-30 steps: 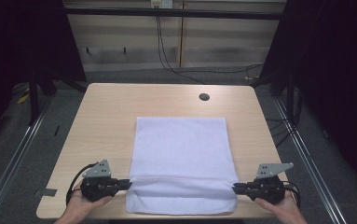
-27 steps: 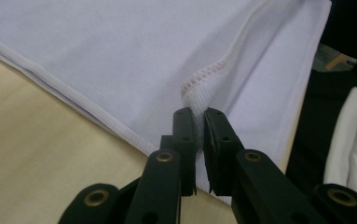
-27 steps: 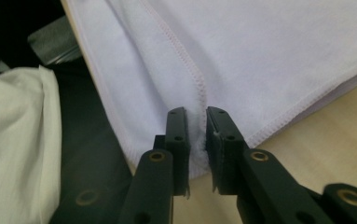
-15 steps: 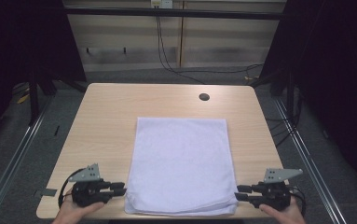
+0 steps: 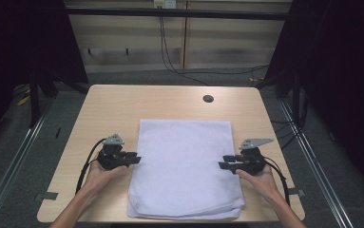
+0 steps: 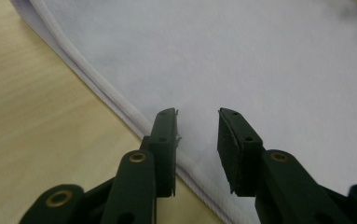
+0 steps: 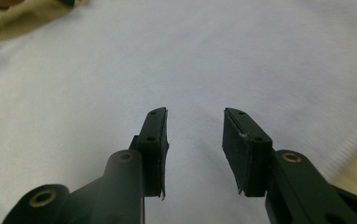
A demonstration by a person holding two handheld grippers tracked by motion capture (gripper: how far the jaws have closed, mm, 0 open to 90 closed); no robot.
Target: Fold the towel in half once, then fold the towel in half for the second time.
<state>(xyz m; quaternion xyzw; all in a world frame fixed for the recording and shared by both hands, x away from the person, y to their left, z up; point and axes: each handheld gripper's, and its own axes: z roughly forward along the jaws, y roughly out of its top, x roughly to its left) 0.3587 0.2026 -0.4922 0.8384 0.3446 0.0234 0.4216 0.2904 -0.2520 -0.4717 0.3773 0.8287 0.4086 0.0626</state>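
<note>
One white towel (image 5: 185, 166) lies folded on one wooden tabletop (image 5: 122, 107). Two tongs are at it: the left tongs (image 5: 136, 159) at one side edge and the right tongs (image 5: 223, 165) at the other, each with two black jaws. One round hole (image 5: 208, 99) is in the tabletop.
</note>
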